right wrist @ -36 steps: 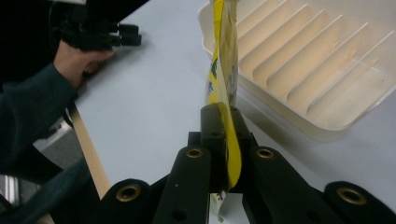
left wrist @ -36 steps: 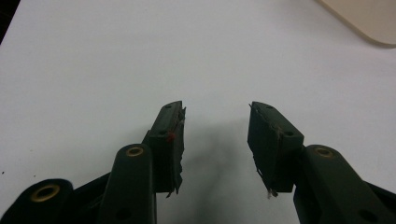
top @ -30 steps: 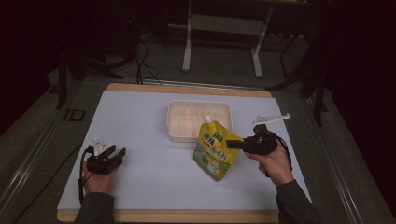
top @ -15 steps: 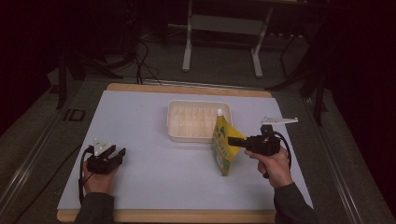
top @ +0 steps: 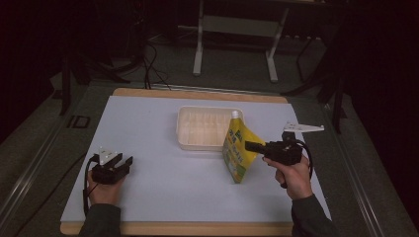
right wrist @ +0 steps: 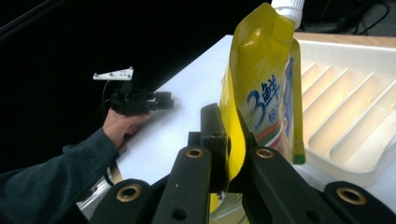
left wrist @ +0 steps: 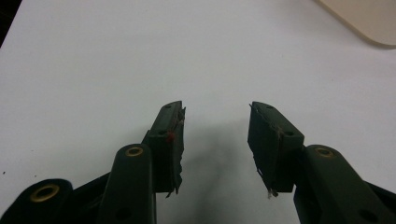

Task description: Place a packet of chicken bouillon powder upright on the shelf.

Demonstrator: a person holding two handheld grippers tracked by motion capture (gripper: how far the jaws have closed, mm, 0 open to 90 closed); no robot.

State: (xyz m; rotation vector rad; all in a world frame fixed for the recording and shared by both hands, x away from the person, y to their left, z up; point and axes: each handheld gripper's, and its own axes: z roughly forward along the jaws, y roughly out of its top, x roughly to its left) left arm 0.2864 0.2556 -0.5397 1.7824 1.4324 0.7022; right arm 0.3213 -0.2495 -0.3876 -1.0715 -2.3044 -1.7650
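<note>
A yellow spouted pouch (top: 238, 148) with a white cap stands upright just right of the cream ribbed tray (top: 185, 131), near its front right corner. My right gripper (top: 248, 146) is shut on the pouch's edge; in the right gripper view the two black jaws pinch the yellow pouch (right wrist: 261, 98) low on its side. My left gripper (top: 126, 162) rests on the white mat at the front left, held by a hand, its jaws open over bare mat (left wrist: 215, 140) with nothing between them.
The white mat (top: 163, 182) covers a wooden table. The tray (right wrist: 355, 116) lies right behind the pouch. Dark floor, cables and a metal stand lie beyond the far edge. In the right gripper view the other hand holds the left gripper (right wrist: 140, 101) farther off.
The pouch has swung from facing the camera to edge-on and stands more upright, carried slightly right and toward the tray's corner by my right gripper. The left gripper has not moved.
</note>
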